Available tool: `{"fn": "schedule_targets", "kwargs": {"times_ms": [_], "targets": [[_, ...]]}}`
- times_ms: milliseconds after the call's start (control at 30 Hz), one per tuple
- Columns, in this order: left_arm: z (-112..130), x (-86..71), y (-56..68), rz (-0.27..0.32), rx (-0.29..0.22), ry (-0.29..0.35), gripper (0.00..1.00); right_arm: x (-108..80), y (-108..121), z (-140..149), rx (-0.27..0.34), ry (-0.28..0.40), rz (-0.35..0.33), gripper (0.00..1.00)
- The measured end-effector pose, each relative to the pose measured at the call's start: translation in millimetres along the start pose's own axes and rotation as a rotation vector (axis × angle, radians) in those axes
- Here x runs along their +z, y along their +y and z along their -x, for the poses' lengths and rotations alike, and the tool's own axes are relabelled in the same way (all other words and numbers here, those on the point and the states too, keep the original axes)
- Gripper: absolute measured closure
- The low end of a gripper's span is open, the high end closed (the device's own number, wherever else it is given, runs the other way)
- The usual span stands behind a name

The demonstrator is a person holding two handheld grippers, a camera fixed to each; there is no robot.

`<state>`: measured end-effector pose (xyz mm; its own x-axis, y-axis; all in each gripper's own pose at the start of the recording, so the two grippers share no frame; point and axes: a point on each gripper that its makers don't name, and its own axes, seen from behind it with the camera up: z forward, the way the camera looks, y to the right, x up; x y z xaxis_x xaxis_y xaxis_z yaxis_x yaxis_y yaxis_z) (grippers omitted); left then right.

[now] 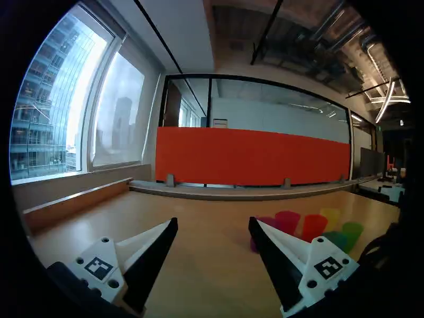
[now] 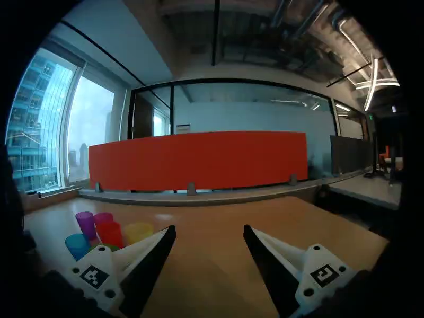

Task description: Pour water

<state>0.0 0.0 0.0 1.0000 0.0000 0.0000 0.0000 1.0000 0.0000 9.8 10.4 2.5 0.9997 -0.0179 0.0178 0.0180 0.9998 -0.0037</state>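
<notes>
both left gripper (image 1: 212, 221) & right gripper (image 2: 208, 229): fingers wide apart, empty. approach cups (image 1: 314, 225) slow, take an outer one w/o bumping neighbours.

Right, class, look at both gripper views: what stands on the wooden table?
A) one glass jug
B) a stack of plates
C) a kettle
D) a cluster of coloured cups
D: a cluster of coloured cups stands together on the table, at the lower left in the right gripper view and the lower right in the left gripper view.
</notes>
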Motion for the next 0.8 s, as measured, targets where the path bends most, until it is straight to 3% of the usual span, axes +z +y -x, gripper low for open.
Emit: {"fn": "schedule_targets", "kwargs": {"times_ms": [100, 300, 600, 800], "targets": [[-9, 2.0, -2.5, -0.001, 0.0, -0.003, 0.01, 0.1, 1, -12, -0.012, -0.014, -0.001, 0.01], [-37, 6.4, 8.6, 0.04, -0.009, -0.011, 0.0, 0.6, -3, -49, -0.023, -0.015, -0.023, 0.01], [-86, 13.3, 9.5, 0.043, 0.065, -0.029, 0.0, 1.5, -18, -118, -0.049, 0.006, -0.08, 0.01], [-125, 18.0, 14.6, 0.064, 0.075, -0.021, 0.0, 3.0, -23, -159, -0.055, 0.028, -0.104, 0.01]]}}
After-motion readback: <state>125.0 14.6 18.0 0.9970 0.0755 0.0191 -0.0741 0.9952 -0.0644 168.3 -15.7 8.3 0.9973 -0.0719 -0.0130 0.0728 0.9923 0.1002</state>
